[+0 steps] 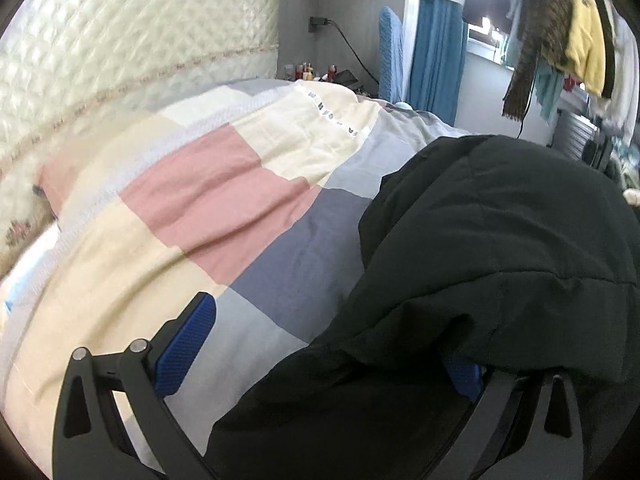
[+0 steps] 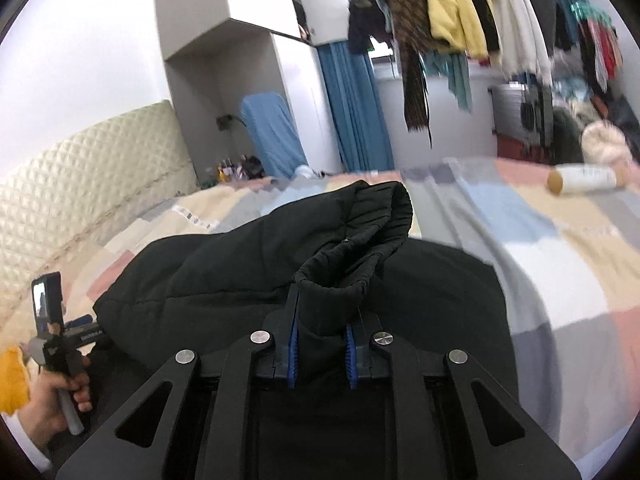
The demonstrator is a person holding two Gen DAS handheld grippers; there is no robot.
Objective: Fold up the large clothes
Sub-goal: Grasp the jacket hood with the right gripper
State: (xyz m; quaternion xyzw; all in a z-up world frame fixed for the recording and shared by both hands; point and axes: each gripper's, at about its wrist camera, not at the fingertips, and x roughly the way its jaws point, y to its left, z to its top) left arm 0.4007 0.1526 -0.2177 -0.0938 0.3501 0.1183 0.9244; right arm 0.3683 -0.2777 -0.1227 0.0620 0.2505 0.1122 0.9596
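A black padded jacket (image 1: pixel 500 248) lies bunched on the patchwork bed cover (image 1: pixel 224 200). My left gripper (image 1: pixel 320 344) is open; its left blue pad (image 1: pixel 186 346) is bare, and jacket fabric drapes over its right pad (image 1: pixel 464 376). In the right wrist view the jacket (image 2: pixel 224 276) spreads ahead, and my right gripper (image 2: pixel 322 354) is shut on a ribbed cuff or collar (image 2: pixel 360 236) of the jacket, which bulges up between the blue pads. The left gripper (image 2: pixel 56 332) and the hand holding it show at the lower left edge of the jacket.
A quilted cream headboard (image 1: pixel 120 60) stands at the left. A white bottle (image 2: pixel 584 178) lies on the bed at far right. Hanging clothes (image 2: pixel 460 8) fill the upper right. A blue-covered chair (image 2: pixel 268 136) and blue curtain (image 2: pixel 356 112) stand beyond the bed.
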